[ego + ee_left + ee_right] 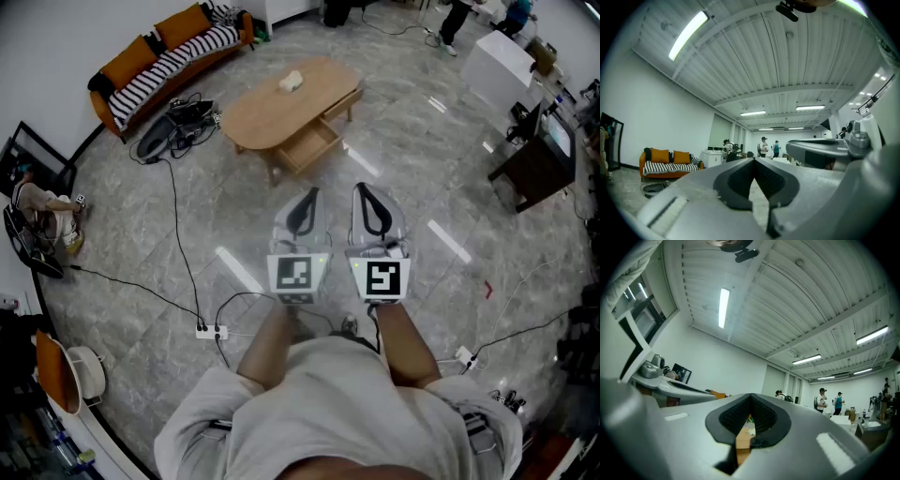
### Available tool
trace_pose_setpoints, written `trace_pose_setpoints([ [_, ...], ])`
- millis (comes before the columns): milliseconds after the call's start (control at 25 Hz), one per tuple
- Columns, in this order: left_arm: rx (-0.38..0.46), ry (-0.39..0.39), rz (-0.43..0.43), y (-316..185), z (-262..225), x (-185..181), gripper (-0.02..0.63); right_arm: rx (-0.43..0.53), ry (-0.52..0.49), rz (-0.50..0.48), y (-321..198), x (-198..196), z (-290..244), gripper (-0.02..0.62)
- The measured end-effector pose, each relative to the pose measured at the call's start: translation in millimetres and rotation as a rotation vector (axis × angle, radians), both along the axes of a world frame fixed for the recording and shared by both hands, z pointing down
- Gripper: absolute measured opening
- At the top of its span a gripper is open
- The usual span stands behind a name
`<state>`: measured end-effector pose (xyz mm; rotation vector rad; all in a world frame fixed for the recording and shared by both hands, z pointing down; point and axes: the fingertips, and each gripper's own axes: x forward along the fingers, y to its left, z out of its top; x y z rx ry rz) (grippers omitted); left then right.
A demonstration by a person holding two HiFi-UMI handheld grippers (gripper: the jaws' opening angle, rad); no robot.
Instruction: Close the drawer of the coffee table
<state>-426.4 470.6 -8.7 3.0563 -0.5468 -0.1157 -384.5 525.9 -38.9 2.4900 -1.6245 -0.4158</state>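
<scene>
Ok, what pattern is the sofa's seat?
The sofa seat is black-and-white striped; head view shows it best.

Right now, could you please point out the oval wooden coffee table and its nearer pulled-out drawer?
Oval wooden coffee table (262, 112): head view, bare top.
Nearer pulled-out wooden drawer (309, 145): head view, open inside.

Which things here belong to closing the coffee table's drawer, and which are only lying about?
For the job: coffee table; its open drawer; left gripper and right gripper, both shut and empty.
Lying about: sofa; white thing on the tabletop; black bag; power strip.
</scene>
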Motion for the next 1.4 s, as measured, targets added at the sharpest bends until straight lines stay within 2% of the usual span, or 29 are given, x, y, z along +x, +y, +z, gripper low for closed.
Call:
trace_pose_setpoints([
  [160,0.016,-0.006,0.001,-8,8,-3,0.02,-0.002,-0.006,0.036,-1,0,1,0.006],
  [400,-0.019,0.003,0.035,-15,15,1,0.02,-0.031,-0.005,0.074,-2,2,10,0.006],
  [760,-0.022,-0.032,-0.007,-46,30,30,0.02,0.008,-0.048,0.024,-33,34,25,0.006],
  [880,0.003,-0.073,-0.03,-60,38,53,0.02,0.023,-0.055,0.003,-46,62,27,0.006],
  [1040,-0.006,-0.089,-0.063,-72,41,103,0.02,0.044,-0.089,-0.033,-54,120,31,0.006],
  [1160,-0.043,-0.093,-0.062,-81,45,143,0.02,0.071,-0.124,-0.034,-62,171,36,0.006],
  [1400,-0.036,-0.168,-0.045,-90,53,224,0.02,0.095,-0.191,-0.037,-75,251,37,0.006],
])
